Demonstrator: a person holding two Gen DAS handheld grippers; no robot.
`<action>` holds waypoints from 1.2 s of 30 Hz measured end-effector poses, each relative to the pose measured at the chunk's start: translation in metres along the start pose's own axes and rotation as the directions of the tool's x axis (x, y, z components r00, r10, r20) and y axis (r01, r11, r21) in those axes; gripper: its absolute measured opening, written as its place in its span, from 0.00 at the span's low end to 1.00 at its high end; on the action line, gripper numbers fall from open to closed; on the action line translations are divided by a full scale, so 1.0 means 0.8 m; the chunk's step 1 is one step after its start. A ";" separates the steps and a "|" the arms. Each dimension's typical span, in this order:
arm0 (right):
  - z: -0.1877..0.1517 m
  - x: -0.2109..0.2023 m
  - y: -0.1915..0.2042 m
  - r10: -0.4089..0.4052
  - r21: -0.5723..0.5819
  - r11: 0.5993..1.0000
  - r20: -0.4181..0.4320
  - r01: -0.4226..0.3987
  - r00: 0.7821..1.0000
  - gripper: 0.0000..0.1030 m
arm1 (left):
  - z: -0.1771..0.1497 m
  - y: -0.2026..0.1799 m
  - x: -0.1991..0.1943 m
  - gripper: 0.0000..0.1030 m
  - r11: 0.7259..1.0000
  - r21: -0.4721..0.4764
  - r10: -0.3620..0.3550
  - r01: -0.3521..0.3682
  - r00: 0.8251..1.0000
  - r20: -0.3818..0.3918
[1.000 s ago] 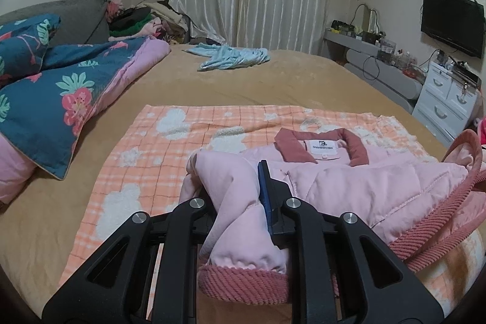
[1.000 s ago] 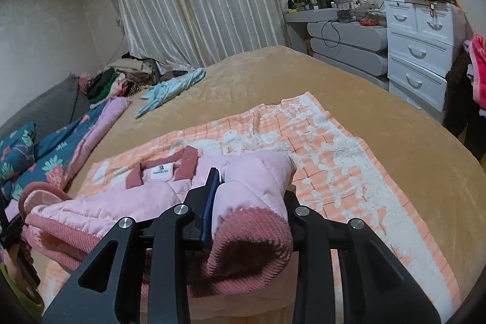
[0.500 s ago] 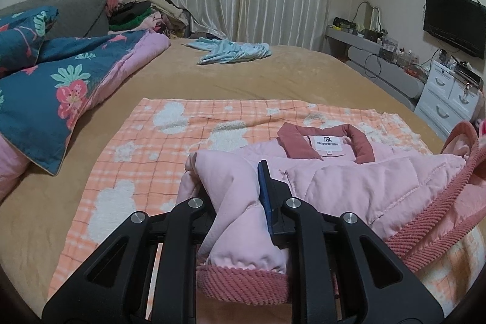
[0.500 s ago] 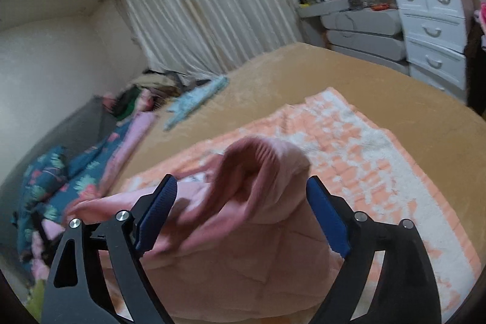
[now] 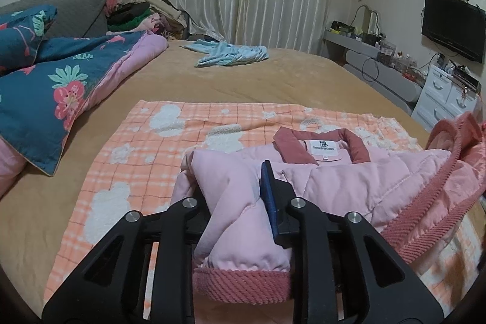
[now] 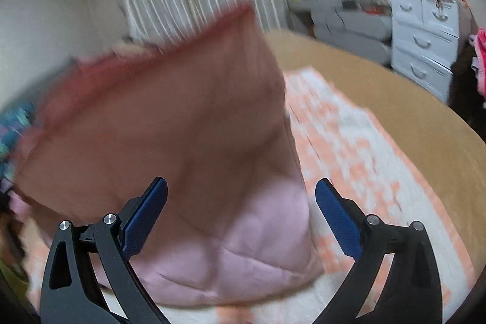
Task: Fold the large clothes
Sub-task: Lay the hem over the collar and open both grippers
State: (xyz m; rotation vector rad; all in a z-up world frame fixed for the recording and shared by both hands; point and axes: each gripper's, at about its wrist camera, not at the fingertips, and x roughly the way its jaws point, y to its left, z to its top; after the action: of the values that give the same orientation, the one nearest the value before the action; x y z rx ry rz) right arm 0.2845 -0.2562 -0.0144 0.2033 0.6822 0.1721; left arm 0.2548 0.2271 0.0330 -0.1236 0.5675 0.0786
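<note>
Ahead of my left claw [image 5: 237, 202] I see bare bed [image 5: 273, 81] up to a blue garment [image 5: 231, 55]; the quilt [image 5: 60, 87] blocks leftward. The pink jacket [image 6: 188, 123] fills my right claw's [image 6: 241, 217] front.

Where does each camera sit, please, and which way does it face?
Left wrist: on the left gripper, facing along the bed toward the curtains; its fingers pinch the pink jacket.
Right wrist: on the right gripper, fingers spread, facing the blurred jacket and white drawers.
Shared: jacket, orange checked blanket, curtains.
</note>
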 end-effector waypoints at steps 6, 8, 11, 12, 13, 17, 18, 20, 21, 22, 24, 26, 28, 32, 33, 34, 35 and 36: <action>-0.027 0.040 0.016 -0.048 -0.062 0.997 -0.072 0.043 0.996 0.94 | 0.004 -0.010 -0.015 0.56 0.999 -0.013 -0.045 0.045 0.999 0.028; -0.029 0.040 0.017 -0.047 -0.059 0.997 -0.070 0.043 0.996 0.94 | 0.006 -0.017 -0.022 0.60 0.999 0.008 -0.038 0.038 0.998 0.040; -0.026 0.037 0.012 -0.027 -0.029 0.999 -0.070 0.025 0.997 0.94 | 0.009 -0.024 -0.030 0.67 0.999 0.016 -0.043 0.043 0.998 0.050; -0.027 0.034 0.010 -0.025 -0.024 0.999 -0.068 0.023 0.997 0.94 | 0.010 -0.026 -0.033 0.69 0.999 0.018 -0.038 0.037 0.998 0.056; -0.026 0.029 0.009 -0.020 -0.021 1.000 -0.062 0.018 0.998 0.94 | 0.012 -0.028 -0.039 0.72 1.000 0.025 -0.021 0.019 0.997 0.074; -0.015 0.003 0.008 -0.006 -0.017 1.000 -0.021 0.005 1.000 0.94 | 0.018 -0.034 -0.057 0.75 0.999 0.042 -0.017 0.013 0.995 0.095; -0.013 -0.004 0.007 -0.001 -0.012 1.000 -0.012 0.000 1.000 0.94 | 0.019 -0.036 -0.063 0.77 0.999 0.045 -0.014 0.009 0.995 0.102; -0.010 -0.021 0.008 0.014 -0.002 1.000 0.015 -0.014 1.000 0.94 | 0.021 -0.037 -0.072 0.83 0.999 0.045 -0.011 0.007 0.994 0.106; -0.007 -0.030 0.008 0.018 0.002 1.000 0.030 -0.018 0.999 0.95 | 0.021 -0.038 -0.077 0.85 0.999 0.046 -0.006 0.001 0.994 0.106; -0.006 -0.039 0.008 0.024 0.004 1.000 0.043 -0.024 0.999 0.95 | 0.022 -0.038 -0.080 0.89 0.999 0.046 -0.001 -0.004 0.995 0.104; -0.003 -0.055 0.009 0.032 0.005 0.999 0.064 -0.032 0.997 0.95 | 0.022 -0.039 -0.086 0.91 0.999 0.044 0.003 -0.007 0.995 0.099; -0.001 -0.073 0.011 0.034 0.002 0.999 0.083 -0.034 0.996 0.96 | 0.020 -0.039 -0.092 0.91 0.999 0.046 0.003 -0.007 0.996 0.088; 0.000 -0.086 0.010 0.035 -0.005 0.999 0.101 -0.035 0.994 0.96 | 0.016 -0.040 -0.098 0.91 0.999 0.050 0.016 -0.020 0.997 0.078; -0.005 -0.115 0.014 0.026 -0.040 0.999 0.132 -0.021 0.991 0.96 | 0.006 -0.037 -0.106 0.91 0.999 0.047 0.021 -0.023 0.998 0.056; -0.007 -0.121 0.015 0.024 -0.052 0.999 0.135 -0.017 0.991 0.96 | 0.003 -0.037 -0.108 0.91 0.999 0.046 0.024 -0.026 0.998 0.050; -0.008 -0.125 0.016 0.024 -0.062 0.998 0.136 -0.016 0.990 0.96 | 0.001 -0.036 -0.108 0.91 0.999 0.046 0.025 -0.027 0.999 0.046; -0.010 -0.130 0.017 0.022 -0.070 0.997 0.139 -0.012 0.990 0.96 | -0.001 -0.035 -0.109 0.91 0.999 0.045 0.028 -0.030 0.999 0.043; -0.012 -0.133 0.018 0.018 -0.077 0.997 0.142 -0.007 0.990 0.96 | -0.003 -0.034 -0.110 0.91 0.999 0.044 0.030 -0.031 0.999 0.039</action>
State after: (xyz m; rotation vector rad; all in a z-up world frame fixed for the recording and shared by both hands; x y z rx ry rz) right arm 0.1958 -0.2648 0.0468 0.1452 0.5314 0.1938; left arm 0.1824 0.1963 0.0808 -0.0696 0.5322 0.0977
